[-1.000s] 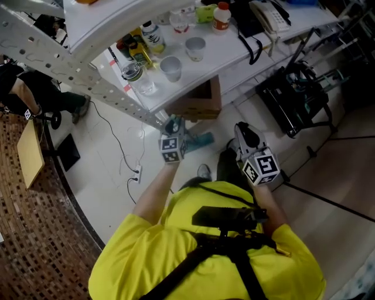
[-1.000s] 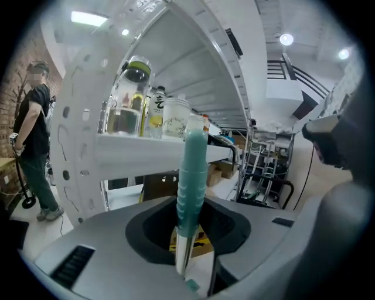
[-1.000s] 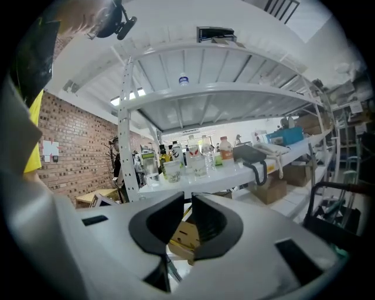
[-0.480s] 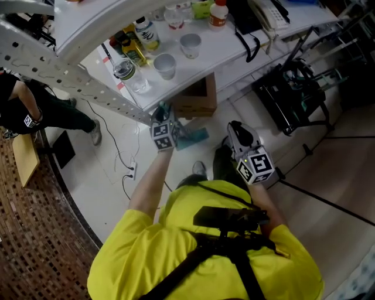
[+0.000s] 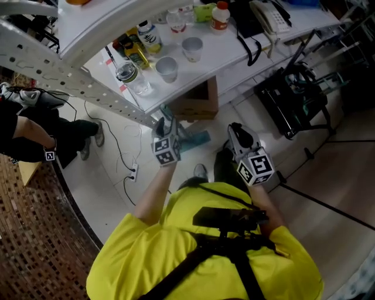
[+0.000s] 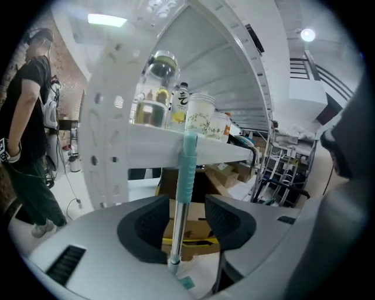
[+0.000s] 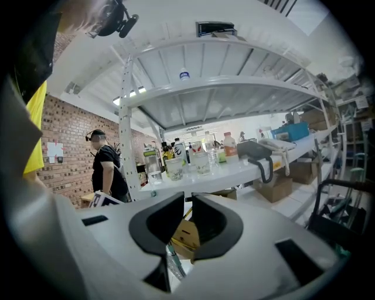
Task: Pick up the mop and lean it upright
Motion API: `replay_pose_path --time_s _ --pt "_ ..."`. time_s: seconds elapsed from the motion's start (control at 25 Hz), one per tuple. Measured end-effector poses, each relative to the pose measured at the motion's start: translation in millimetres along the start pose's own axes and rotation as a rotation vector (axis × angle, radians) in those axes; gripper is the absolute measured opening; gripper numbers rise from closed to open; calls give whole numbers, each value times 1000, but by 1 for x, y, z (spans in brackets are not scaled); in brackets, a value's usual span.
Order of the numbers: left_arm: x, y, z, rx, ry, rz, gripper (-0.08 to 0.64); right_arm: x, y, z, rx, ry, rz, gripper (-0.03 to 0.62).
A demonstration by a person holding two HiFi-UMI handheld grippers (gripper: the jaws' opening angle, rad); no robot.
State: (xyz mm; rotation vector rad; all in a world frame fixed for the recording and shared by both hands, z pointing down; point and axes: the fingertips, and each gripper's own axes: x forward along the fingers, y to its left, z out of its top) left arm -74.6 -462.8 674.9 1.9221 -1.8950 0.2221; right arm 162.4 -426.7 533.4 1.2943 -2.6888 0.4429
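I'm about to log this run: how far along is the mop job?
Done: the mop stands upright, its teal grip apparently against the shelf edge. In hand: the left gripper is opening, the mop between its fingers, unsqueezed. Left: draw the gripper away and check that the mop stays.

Two grippers show: the left gripper (image 5: 164, 124), its jaws opening with the handle of the single mop (image 6: 186, 164) between them, and the right gripper (image 5: 237, 133). On the shelf (image 5: 234, 55) stand two paper cups (image 5: 167, 68), at least three bottles (image 5: 220, 16) and one telephone (image 5: 266, 17). One cardboard box (image 5: 196, 99) sits beneath it. One bystander (image 5: 29, 137) is at the left.
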Motion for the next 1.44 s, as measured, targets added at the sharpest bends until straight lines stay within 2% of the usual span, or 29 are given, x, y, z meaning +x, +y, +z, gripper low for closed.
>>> replay_pose_path --time_s 0.08,0.16,0.24,0.36,0.4,0.48,0.6,0.76,1.0,1.44 --pt "-32 -1 10 -38 -22 1 171 -1 0 4 1 -8 2 48" --pt "-64 -3 40 -70 -79 -9 140 -2 0 10 4 -21 7 46" --pt "-93 -7 77 -83 -153 -37 23 -5 0 19 6 -41 11 46" --pt "-130 -25 127 -70 -257 -137 3 -15 3 35 7 -80 14 44" --pt "-141 -32 139 -54 -283 -168 3 -19 5 42 0 -98 21 16" --pt "-156 -43 153 -15 -309 -214 3 -25 12 54 -19 -129 41 8" --pt "-163 -50 145 27 -287 -231 3 -35 22 66 -31 -158 53 8" --pt "-170 -43 122 29 -222 -204 3 -43 29 68 -33 -169 46 8" --pt "-182 -34 118 44 -237 -187 3 -43 32 59 -24 -155 40 8" --pt "-187 -26 113 35 -236 -174 3 -28 55 59 -40 -147 84 8"
